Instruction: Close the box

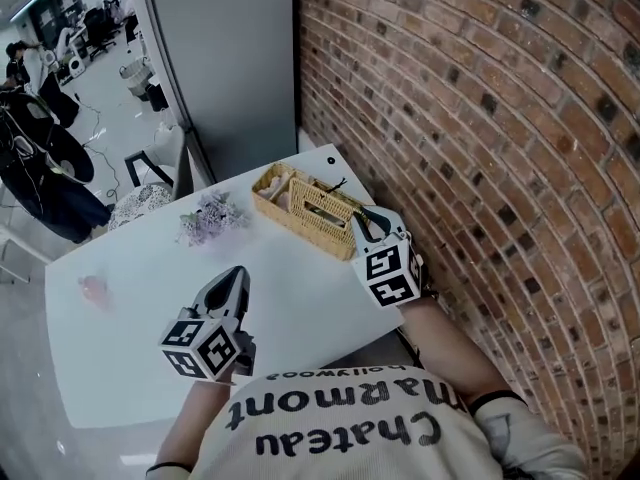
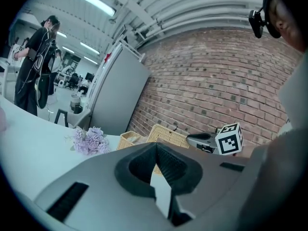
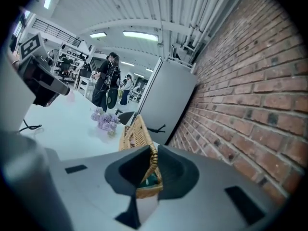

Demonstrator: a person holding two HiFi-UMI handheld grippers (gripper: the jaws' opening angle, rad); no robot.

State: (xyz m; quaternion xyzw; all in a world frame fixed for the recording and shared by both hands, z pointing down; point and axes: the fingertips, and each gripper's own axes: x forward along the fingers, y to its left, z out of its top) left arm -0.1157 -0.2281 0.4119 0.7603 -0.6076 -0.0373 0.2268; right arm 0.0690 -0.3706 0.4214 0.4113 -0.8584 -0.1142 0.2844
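A wicker box (image 1: pixel 285 203) stands on the white table (image 1: pixel 130 308) near the brick wall. Its lid (image 1: pixel 325 213) is raised on edge. My right gripper (image 1: pixel 368 218) is at the box's near right corner. In the right gripper view the lid's wicker rim (image 3: pixel 153 160) sits between the pads, with the right gripper (image 3: pixel 153 159) shut on it. A dark green thing shows inside the box under the rim. My left gripper (image 1: pixel 237 273) hovers over the table in front of the box, apart from it. The left gripper (image 2: pixel 156 148) is shut and holds nothing.
A bunch of purple flowers (image 1: pixel 208 216) lies left of the box. A small pink thing (image 1: pixel 92 288) sits near the table's left edge. The brick wall (image 1: pixel 480 148) runs along the right. A grey panel (image 1: pixel 220 58) stands behind the table. A person (image 2: pixel 41 57) stands far back.
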